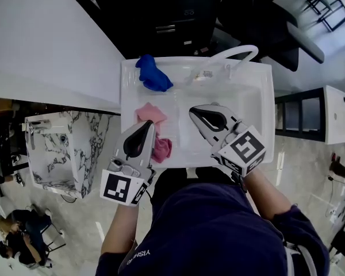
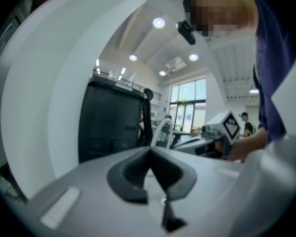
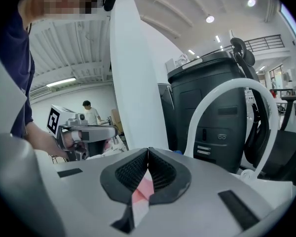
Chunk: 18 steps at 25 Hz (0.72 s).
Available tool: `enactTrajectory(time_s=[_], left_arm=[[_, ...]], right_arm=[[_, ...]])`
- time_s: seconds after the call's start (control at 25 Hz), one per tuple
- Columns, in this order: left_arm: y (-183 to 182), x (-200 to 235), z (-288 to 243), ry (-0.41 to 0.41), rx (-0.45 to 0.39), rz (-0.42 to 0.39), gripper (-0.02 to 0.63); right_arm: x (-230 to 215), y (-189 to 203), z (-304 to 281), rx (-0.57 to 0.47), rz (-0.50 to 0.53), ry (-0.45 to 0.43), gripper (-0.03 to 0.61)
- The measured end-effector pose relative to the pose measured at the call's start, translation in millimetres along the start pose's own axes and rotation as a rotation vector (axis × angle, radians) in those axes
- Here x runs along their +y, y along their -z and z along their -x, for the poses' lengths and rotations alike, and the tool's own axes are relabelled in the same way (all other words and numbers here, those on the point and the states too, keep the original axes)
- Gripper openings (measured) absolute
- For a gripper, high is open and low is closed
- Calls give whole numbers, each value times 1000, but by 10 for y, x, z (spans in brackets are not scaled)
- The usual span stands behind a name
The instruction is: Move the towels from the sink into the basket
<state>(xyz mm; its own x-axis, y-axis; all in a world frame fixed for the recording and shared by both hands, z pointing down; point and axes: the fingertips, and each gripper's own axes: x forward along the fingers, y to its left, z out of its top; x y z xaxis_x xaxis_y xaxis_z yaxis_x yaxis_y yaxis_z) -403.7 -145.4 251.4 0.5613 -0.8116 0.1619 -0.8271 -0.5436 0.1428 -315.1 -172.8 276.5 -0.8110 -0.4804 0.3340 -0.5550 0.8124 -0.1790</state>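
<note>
Head view: both grippers hover over the white sink [image 1: 259, 99], with three towels in the basin.
The left gripper [image 1: 148, 125] and the right gripper [image 1: 192, 110] each have their jaws pressed together, with nothing clamped. A blue towel [image 1: 153, 76] lies in the far left corner. A light pink towel [image 1: 151, 114] lies just ahead of the left gripper's tip, and a darker pink towel [image 1: 161, 149] sits beside that gripper near the front wall.

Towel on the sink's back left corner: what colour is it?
The towel is bright blue; the head view shows it best.
</note>
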Motion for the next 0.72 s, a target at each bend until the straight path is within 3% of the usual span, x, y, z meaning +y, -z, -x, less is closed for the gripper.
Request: enactTrajectory(time_s=[0.72], left_arm=[[325, 791, -46, 22, 61, 38, 3]], right_arm=[[-115, 234, -1118, 27, 14, 67, 11]])
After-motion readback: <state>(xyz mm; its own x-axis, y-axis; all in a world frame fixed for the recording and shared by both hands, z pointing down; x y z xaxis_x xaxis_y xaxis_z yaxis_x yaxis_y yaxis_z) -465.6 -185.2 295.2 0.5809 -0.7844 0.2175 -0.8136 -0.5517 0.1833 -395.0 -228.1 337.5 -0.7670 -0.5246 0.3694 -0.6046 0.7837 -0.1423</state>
